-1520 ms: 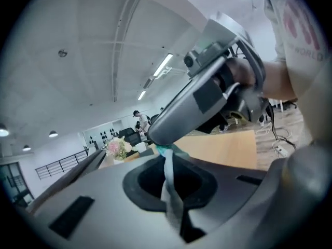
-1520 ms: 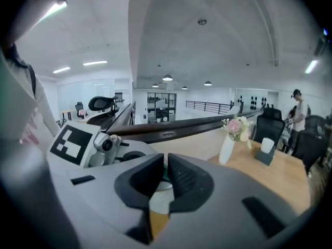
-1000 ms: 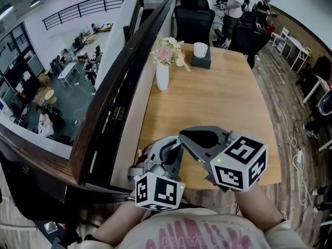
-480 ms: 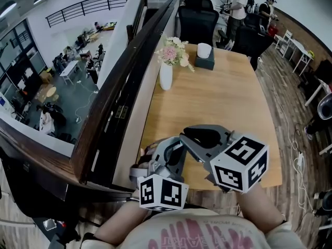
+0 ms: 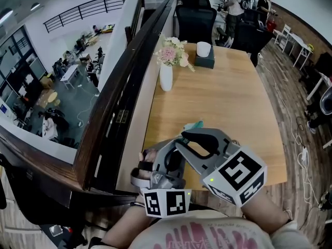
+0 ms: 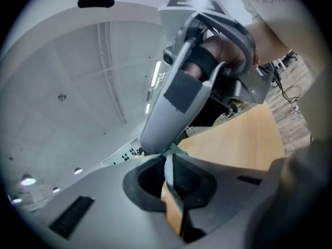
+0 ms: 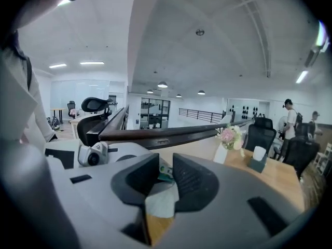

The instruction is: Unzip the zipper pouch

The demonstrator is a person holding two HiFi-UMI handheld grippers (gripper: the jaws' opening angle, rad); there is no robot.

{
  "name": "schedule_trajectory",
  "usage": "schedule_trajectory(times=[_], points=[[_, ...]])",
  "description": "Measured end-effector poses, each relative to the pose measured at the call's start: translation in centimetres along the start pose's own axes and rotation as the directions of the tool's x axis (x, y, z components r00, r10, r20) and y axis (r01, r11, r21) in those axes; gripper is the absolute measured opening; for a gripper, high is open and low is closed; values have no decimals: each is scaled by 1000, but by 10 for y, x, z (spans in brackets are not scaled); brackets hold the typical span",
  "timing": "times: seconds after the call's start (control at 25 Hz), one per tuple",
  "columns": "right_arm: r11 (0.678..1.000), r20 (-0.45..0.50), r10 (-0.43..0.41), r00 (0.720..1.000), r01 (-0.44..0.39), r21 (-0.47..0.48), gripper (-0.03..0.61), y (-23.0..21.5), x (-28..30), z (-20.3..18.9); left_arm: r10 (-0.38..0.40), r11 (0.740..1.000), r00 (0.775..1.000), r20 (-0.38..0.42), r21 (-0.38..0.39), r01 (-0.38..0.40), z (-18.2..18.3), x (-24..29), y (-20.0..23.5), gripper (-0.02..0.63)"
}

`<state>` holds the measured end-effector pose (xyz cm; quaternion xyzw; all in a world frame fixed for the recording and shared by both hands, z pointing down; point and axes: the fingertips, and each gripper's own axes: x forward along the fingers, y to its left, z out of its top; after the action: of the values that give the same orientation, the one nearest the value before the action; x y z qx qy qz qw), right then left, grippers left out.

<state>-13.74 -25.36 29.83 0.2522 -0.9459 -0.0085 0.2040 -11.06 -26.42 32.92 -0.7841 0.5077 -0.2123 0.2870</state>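
Observation:
The zipper pouch (image 5: 195, 124) is teal and white and mostly hidden between my two grippers, above the near end of the wooden table (image 5: 228, 102). My left gripper (image 6: 169, 166) points upward and is shut on a thin edge of the pouch (image 6: 168, 162). Just above it is my right gripper (image 6: 179, 100). In its own view the right gripper (image 7: 165, 178) has its jaws opening. A white and teal part of the pouch (image 7: 162, 200) lies in the gap, and the pads do not press on it.
A white vase of flowers (image 5: 166, 72) and a dark tissue box (image 5: 203, 61) with a white cup (image 5: 203, 49) stand at the table's far end. A dark wooden rail (image 5: 119, 97) runs along the left edge. An office chair (image 5: 194, 19) and people stand beyond.
The right gripper's jaws have parted and its marker cube has tilted and sunk a little. A teal corner of the pouch now shows above it. The left gripper stays shut.

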Motion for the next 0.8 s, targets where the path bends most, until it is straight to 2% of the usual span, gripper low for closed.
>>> schedule_trajectory(times=[0.16, 0.36, 0.48, 0.6, 0.68, 0.8], points=[[996, 68, -21, 997, 26, -83, 86, 5, -6, 16, 60, 996, 996, 64, 61, -64, 10, -3, 14, 6], [985, 146, -74, 986, 96, -146, 86, 1, -10, 33, 101, 990, 990, 96, 94, -110, 20, 1, 33, 6], [975, 204, -94, 975, 131, -177, 87, -2, -12, 45, 106, 992, 988, 111, 53, -113, 27, 4, 44, 6], [968, 281, -100, 954, 159, -197, 86, 0, -15, 58, 106, 994, 985, 139, -35, -102, 33, 3, 53, 6], [976, 340, -87, 936, 148, -160, 81, 3, -20, 66, 105, 992, 979, 177, -86, -91, 38, -2, 58, 6], [990, 383, -50, 922, 96, -103, 72, 9, -29, 73, 84, 993, 970, 228, -105, -61, 44, -10, 61, 6]])
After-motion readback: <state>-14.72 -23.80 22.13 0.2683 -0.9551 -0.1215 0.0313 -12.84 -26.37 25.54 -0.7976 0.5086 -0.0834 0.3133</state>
